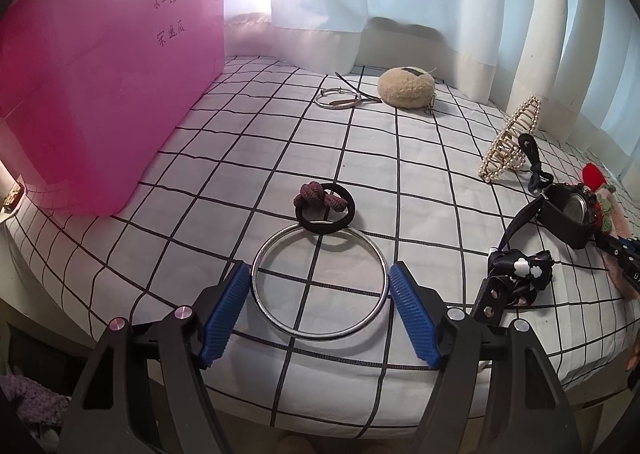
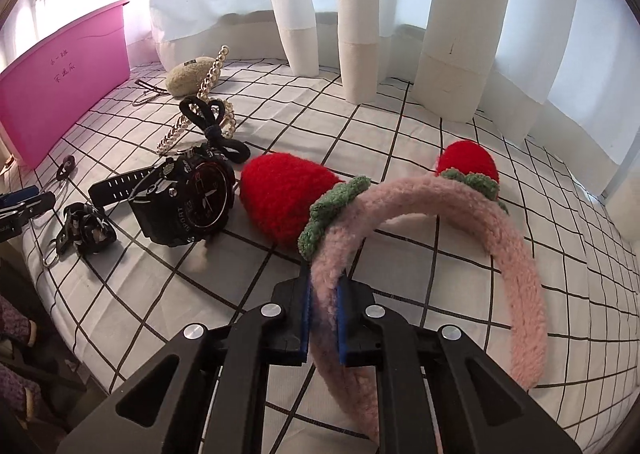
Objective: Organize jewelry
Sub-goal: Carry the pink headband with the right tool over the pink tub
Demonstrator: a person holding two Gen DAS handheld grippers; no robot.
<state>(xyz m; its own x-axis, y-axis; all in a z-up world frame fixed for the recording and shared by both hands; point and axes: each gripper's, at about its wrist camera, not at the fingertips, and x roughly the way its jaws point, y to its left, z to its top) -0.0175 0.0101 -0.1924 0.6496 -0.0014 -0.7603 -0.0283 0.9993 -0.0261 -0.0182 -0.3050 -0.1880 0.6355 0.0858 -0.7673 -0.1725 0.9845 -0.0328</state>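
A pink bin (image 1: pixel 100 93) stands at the left of a checked sheet (image 1: pixel 400 181), with handwriting on its near wall; its inside is hidden from both views, so what it holds cannot be told. All the jewelry in sight lies outside it on the sheet. The left gripper (image 1: pixel 320 294) has its blue fingers (image 1: pixel 224 314) on either side of a large silver bangle (image 1: pixel 320 282), touching its rim at both sides. A black hair tie (image 1: pixel 325 213) with a maroon knot overlaps the bangle's far edge. Farther back lie a smaller bangle (image 1: pixel 338 97) and a beige fuzzy pouch (image 1: pixel 406 87); to the right are a pearl clip (image 1: pixel 512 137), a black watch (image 2: pixel 188 201) and a dark bow (image 1: pixel 520 278). The right gripper (image 2: pixel 324 318) pinches the pink fuzzy headband (image 2: pixel 500 254), which carries two red strawberries (image 2: pixel 280 193), its fingers pressed onto the band near one end.
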